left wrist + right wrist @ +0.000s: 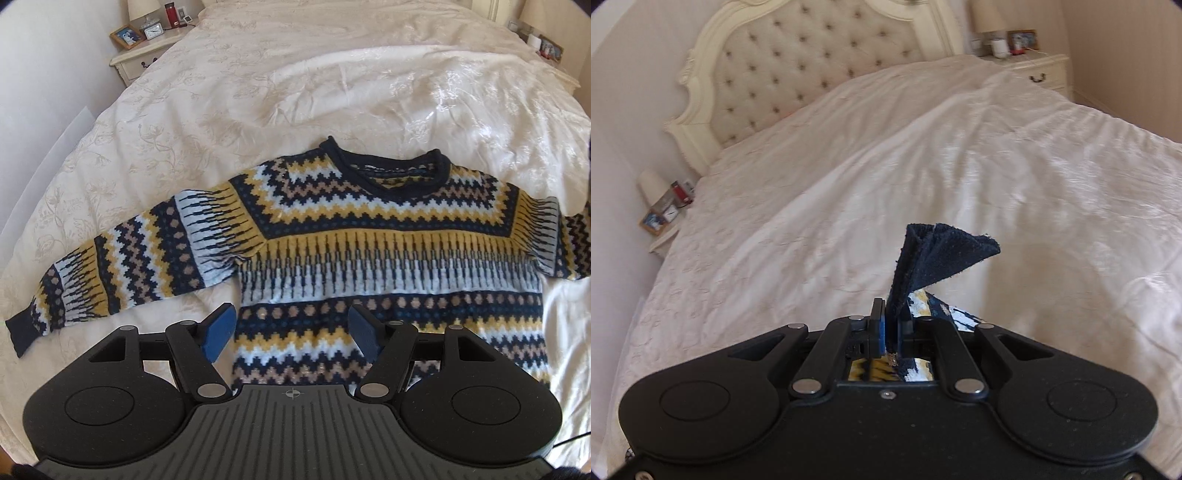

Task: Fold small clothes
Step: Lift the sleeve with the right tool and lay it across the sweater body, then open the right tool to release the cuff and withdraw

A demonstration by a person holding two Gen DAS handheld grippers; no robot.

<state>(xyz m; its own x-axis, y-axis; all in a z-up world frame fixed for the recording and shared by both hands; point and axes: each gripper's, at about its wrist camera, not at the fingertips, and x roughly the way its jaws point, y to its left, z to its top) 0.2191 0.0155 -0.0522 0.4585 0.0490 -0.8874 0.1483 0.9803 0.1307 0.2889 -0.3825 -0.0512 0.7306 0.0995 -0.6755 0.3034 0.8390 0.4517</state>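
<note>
A knitted sweater (369, 251) in navy, yellow, pale blue and tan zigzags lies face up on the white bed, collar away from me, its left sleeve (110, 273) stretched out flat. My left gripper (291, 326) hovers open over the lower left of the sweater's body, nothing between its blue pads (221, 328). In the right wrist view my right gripper (892, 328) is shut on the sweater's navy sleeve cuff (938, 258), which sticks up past the fingers; patterned knit shows under the jaws. The right sleeve runs out of the left wrist view at the right edge.
The cream bedspread (332, 81) spreads far beyond the sweater. A tufted headboard (798, 66) stands at the far end. A nightstand (144, 55) with a clock, frame and lamp sits left of the bed, another nightstand (1038, 70) on the right.
</note>
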